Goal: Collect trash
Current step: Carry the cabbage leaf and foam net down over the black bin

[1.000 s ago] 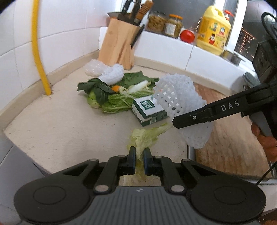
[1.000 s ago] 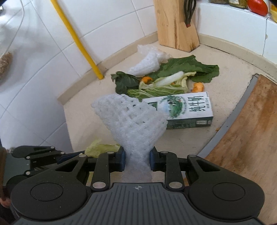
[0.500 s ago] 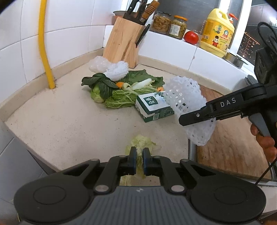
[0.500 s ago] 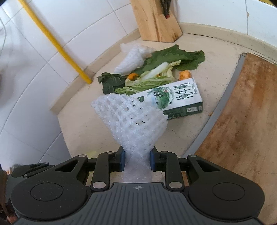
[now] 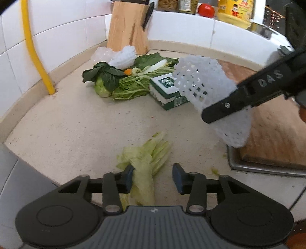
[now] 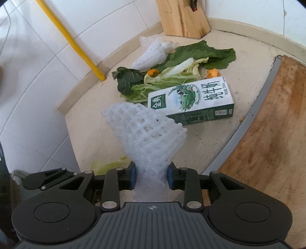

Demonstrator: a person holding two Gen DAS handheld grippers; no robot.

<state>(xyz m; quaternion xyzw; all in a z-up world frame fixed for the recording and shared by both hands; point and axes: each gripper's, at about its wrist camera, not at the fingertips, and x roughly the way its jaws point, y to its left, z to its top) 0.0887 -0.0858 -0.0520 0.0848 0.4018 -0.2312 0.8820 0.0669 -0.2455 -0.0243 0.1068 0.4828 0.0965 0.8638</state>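
My left gripper (image 5: 153,177) is open at the counter's front edge. A pale cabbage leaf (image 5: 147,159) lies between its fingers, against the left pad. My right gripper (image 6: 151,175) is shut on a white foam fruit net (image 6: 145,132) and holds it above the counter; the net also shows in the left wrist view (image 5: 206,90). A green and white milk carton (image 6: 193,100) lies flat beyond it. A pile of green leaves with orange peel (image 6: 172,74) and more white foam nets (image 6: 151,53) lie behind the carton.
A wooden knife block (image 5: 128,28) stands in the corner. A yellow pipe (image 5: 32,47) runs down the tiled wall. A wooden cutting board (image 6: 267,134) lies over a metal sink rim (image 5: 267,166) on the right. Jars, a tomato (image 5: 205,10) and an oil bottle sit on the ledge.
My left gripper has opened and released the cabbage leaf at the counter's edge. My right gripper still holds the foam net and has moved slightly.
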